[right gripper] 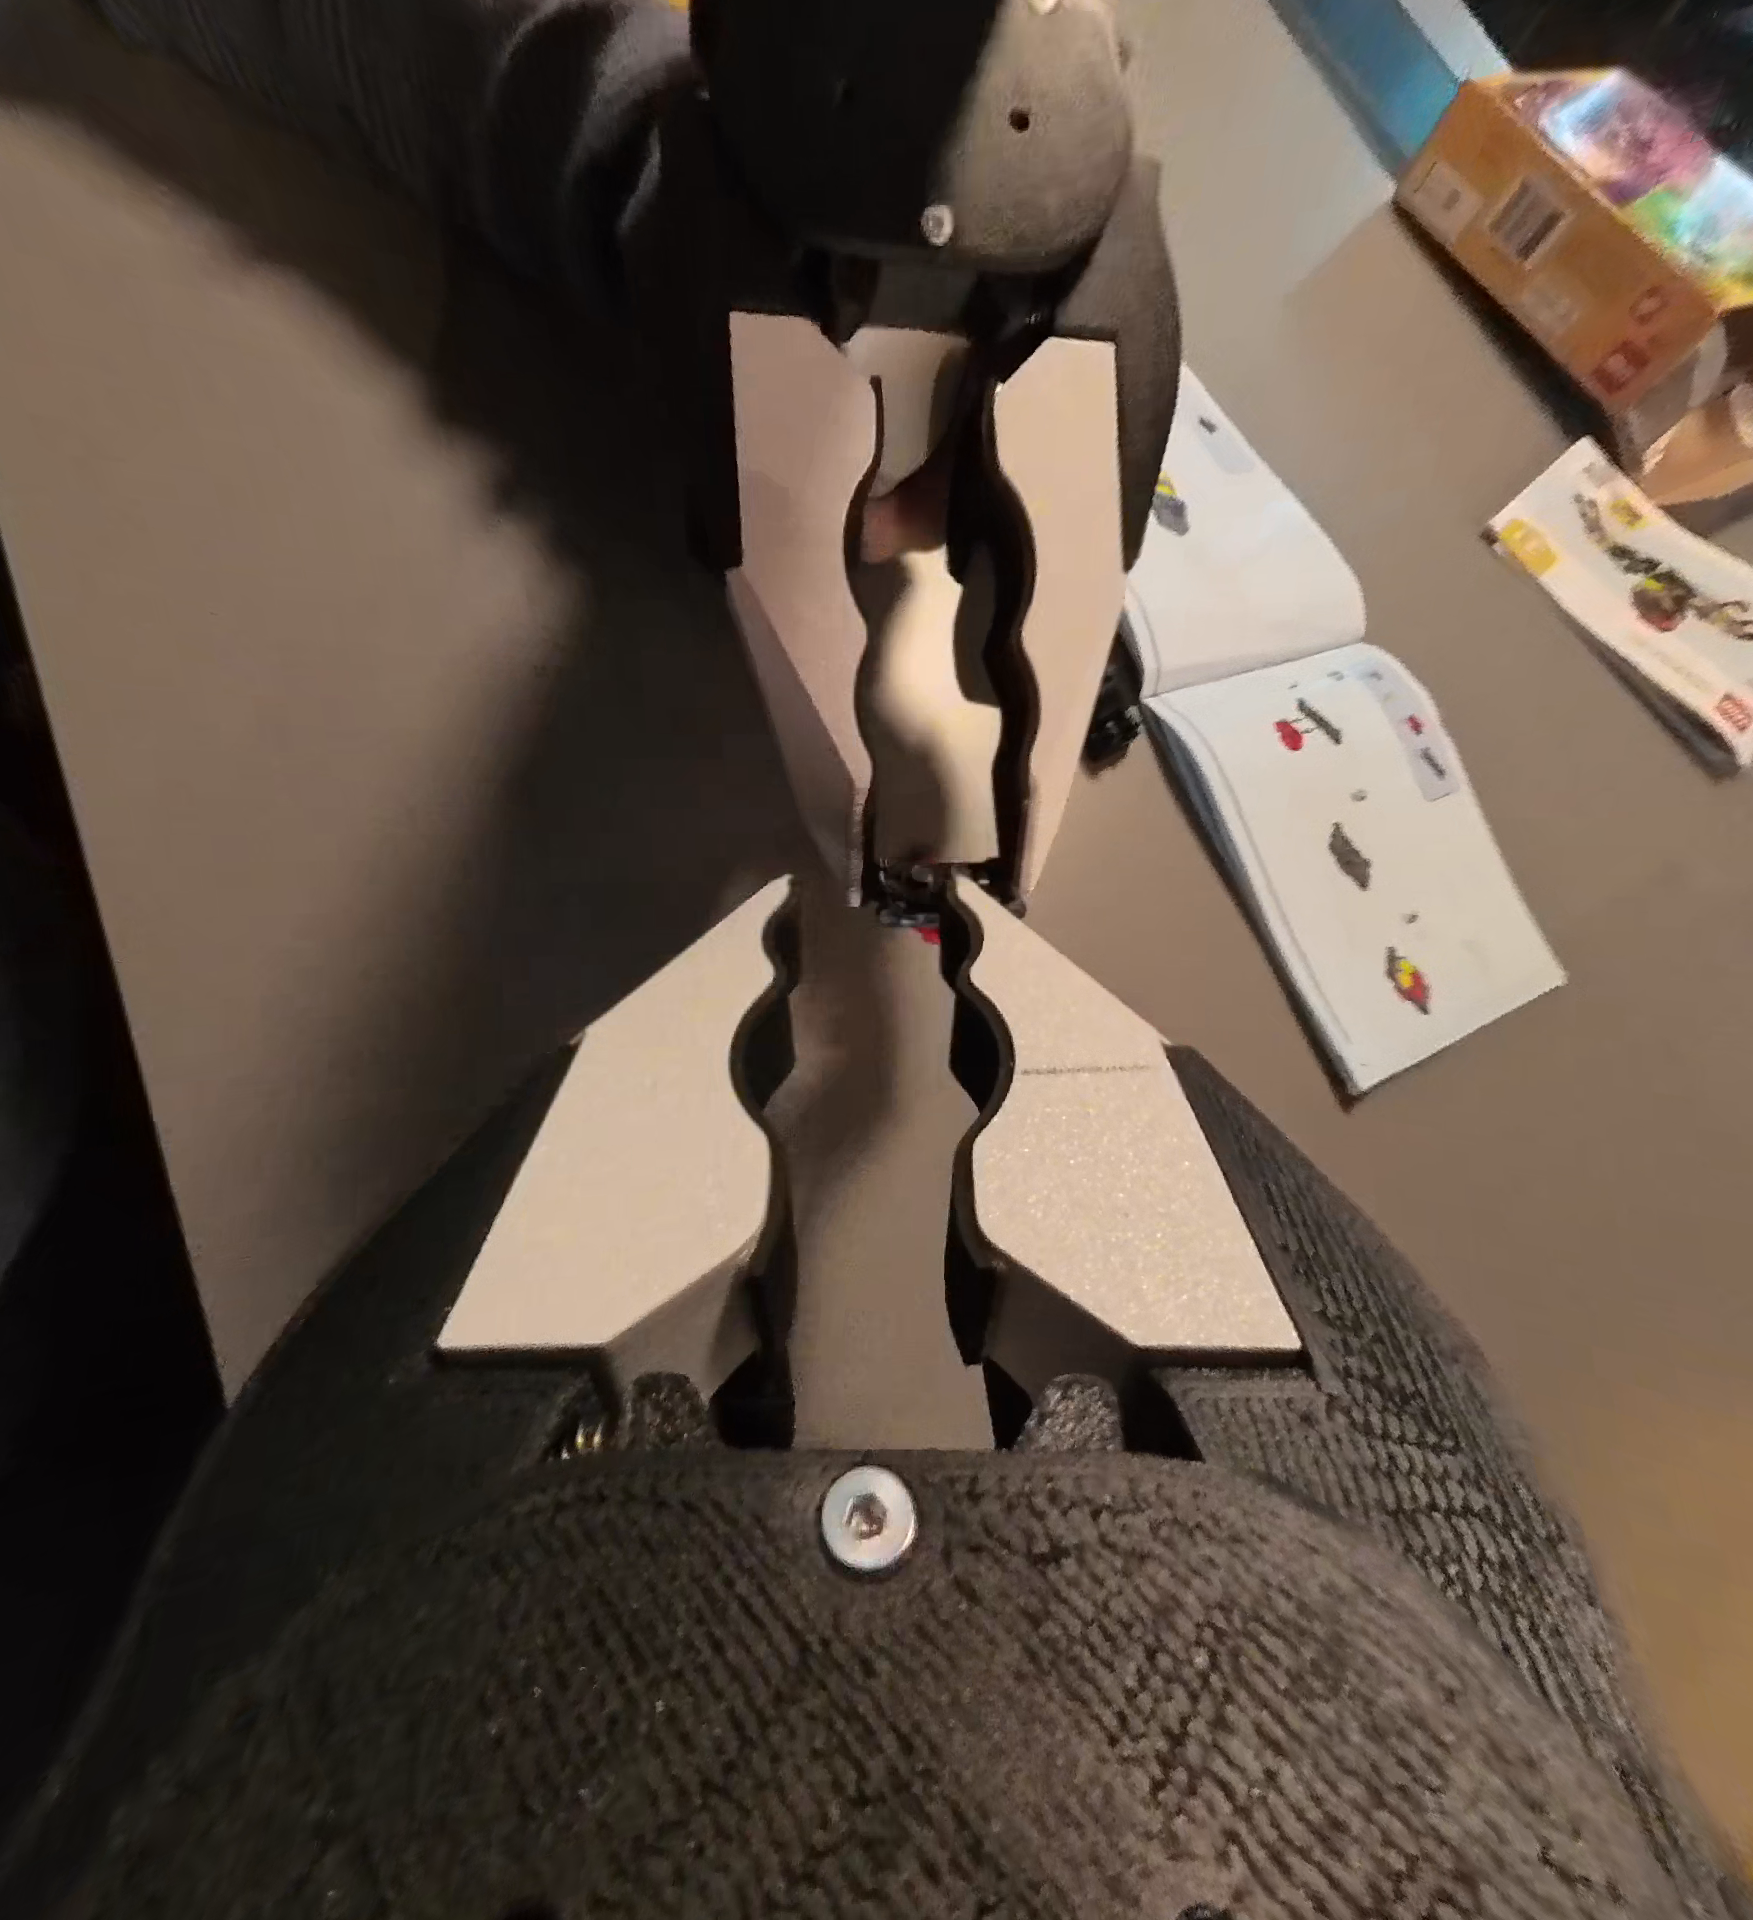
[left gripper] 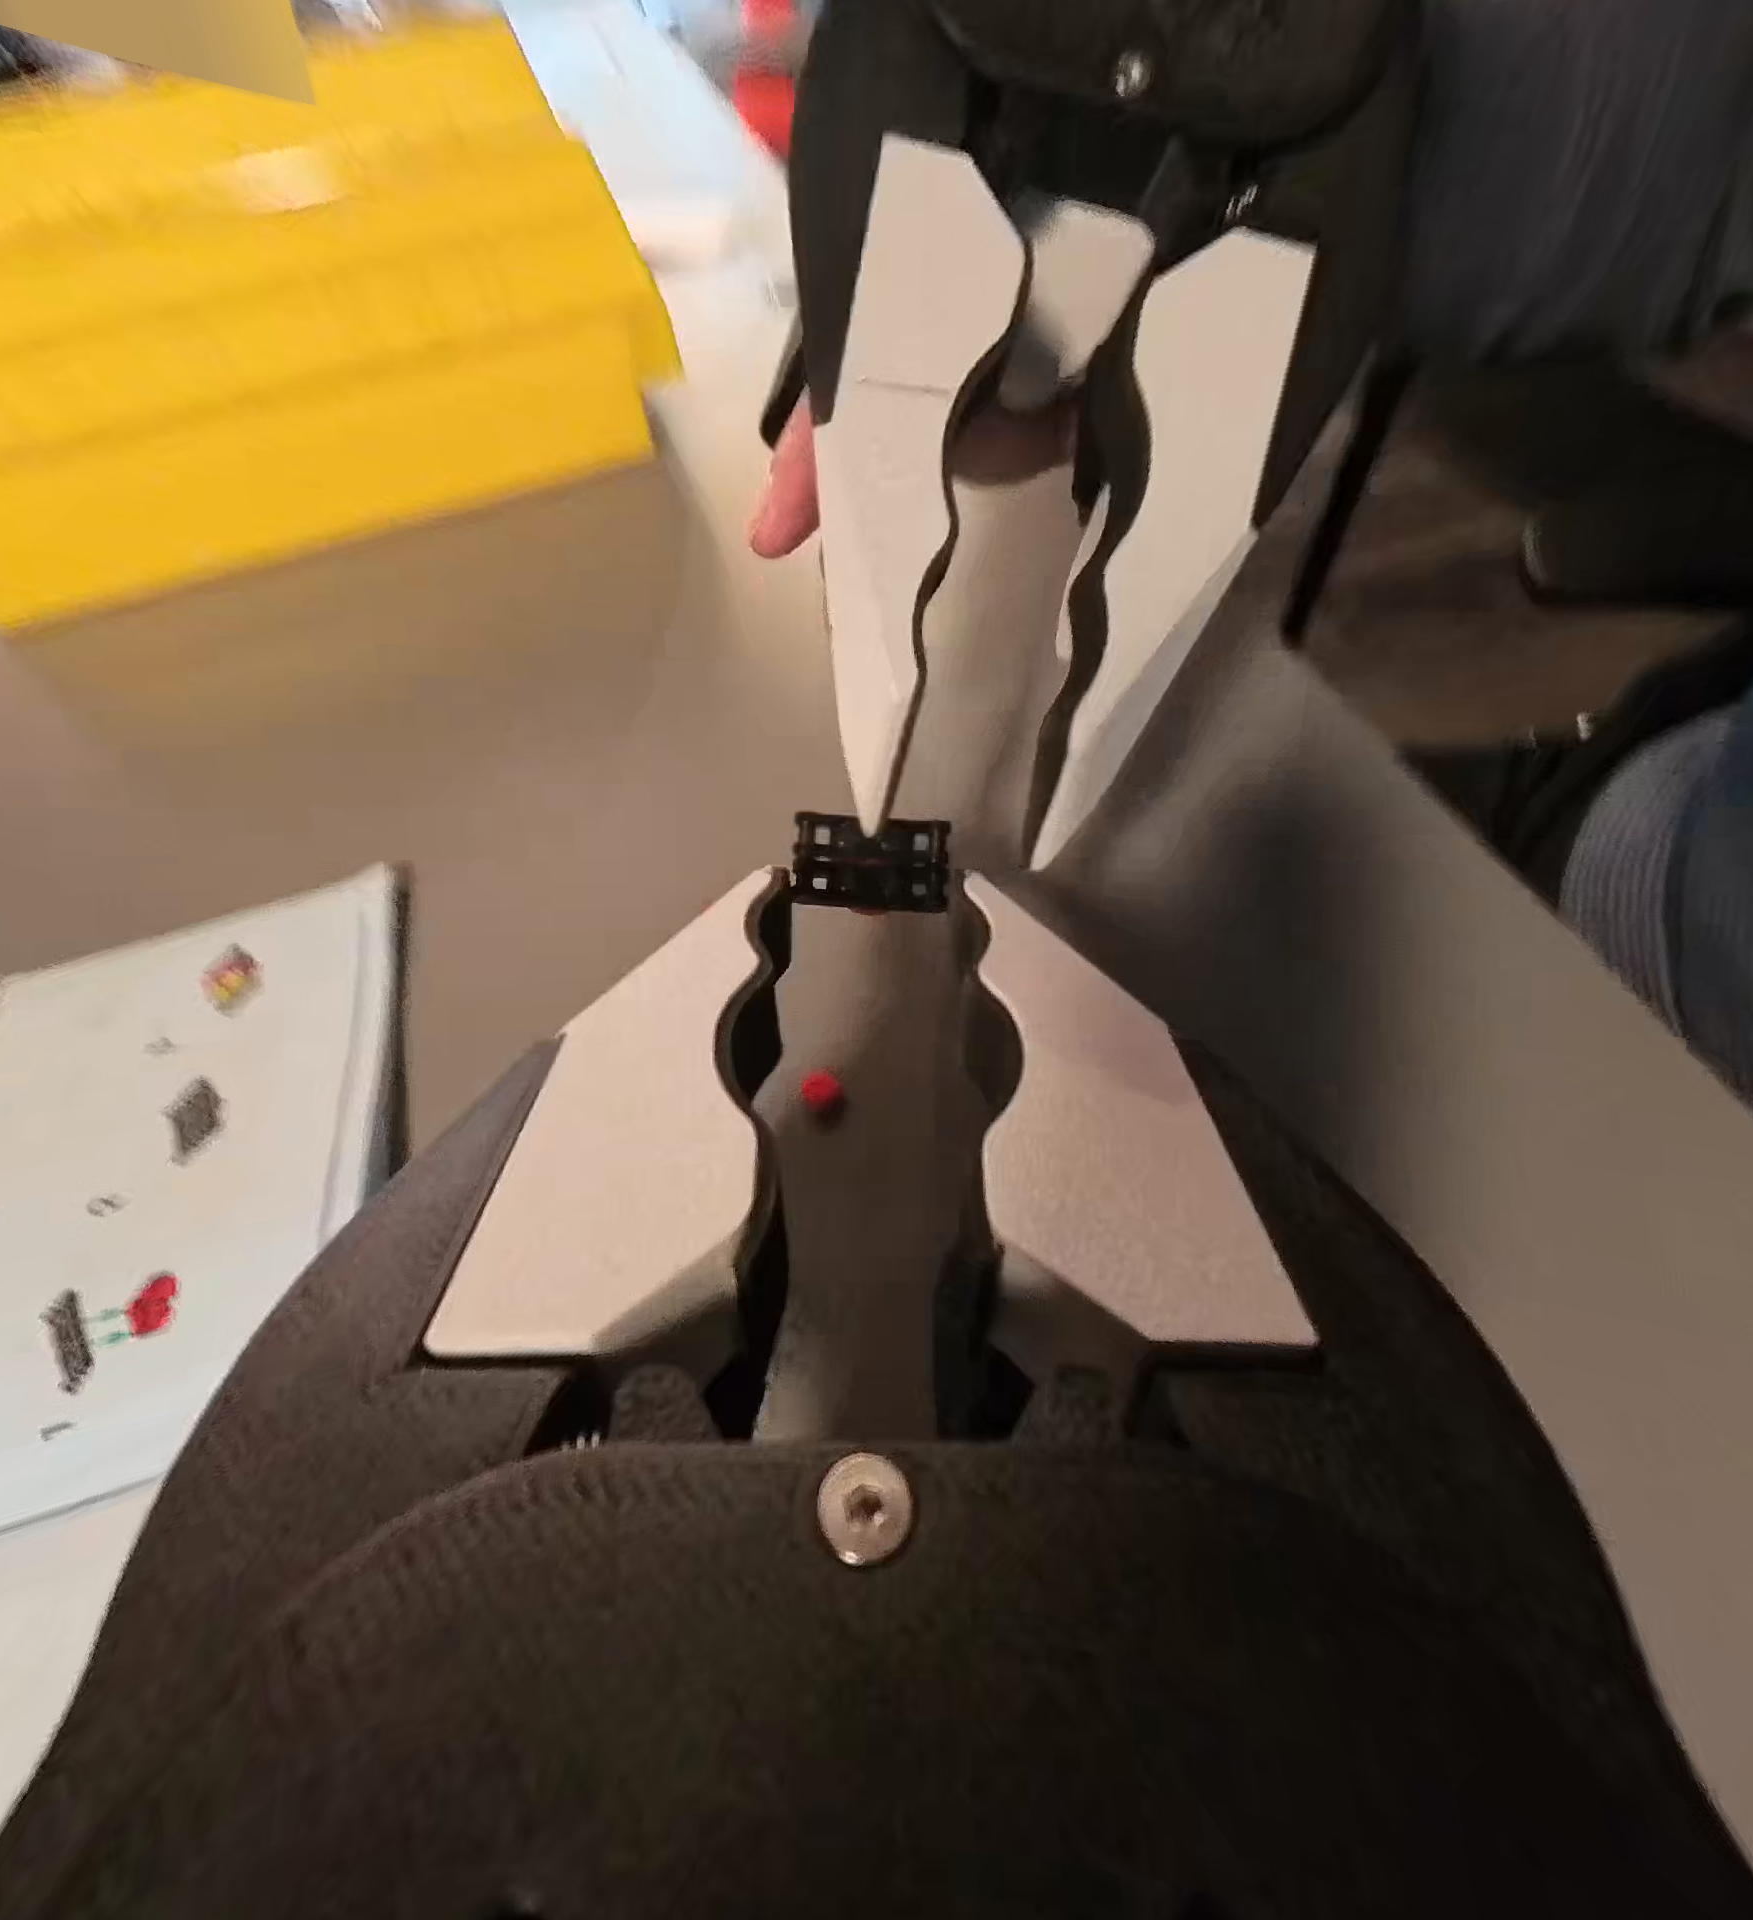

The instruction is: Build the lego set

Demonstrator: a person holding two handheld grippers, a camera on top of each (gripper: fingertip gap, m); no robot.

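Observation:
My left gripper [left gripper: 867, 883] is shut on a small black lego assembly [left gripper: 872, 871], which spans the gap between its tips above the grey table [left gripper: 539, 727]. A bit of red shows under the assembly. My right gripper [left gripper: 955, 842] comes in from the far side, tip to tip; one of its fingertips [left gripper: 877, 821] touches the top of the assembly. In the right wrist view my right gripper [right gripper: 872, 888] has its jaws apart, with the assembly [right gripper: 908, 896] by its right tip and the left gripper [right gripper: 934, 888] opposite. A loose red stud [left gripper: 820, 1091] lies on the table below.
An open instruction booklet [left gripper: 145, 1195] lies to the left and shows in the right wrist view [right gripper: 1350, 831]. A second booklet [right gripper: 1661, 603] and a cardboard box [right gripper: 1578, 208] lie beyond. A yellow box [left gripper: 228, 364] stands far left. The table edge [left gripper: 1371, 987] is close, with a person's leg past it. The tips of both grippers are at nearly the same place. My left tips are roughly 5 centimeters from the loose red stud [left gripper: 820, 1091].

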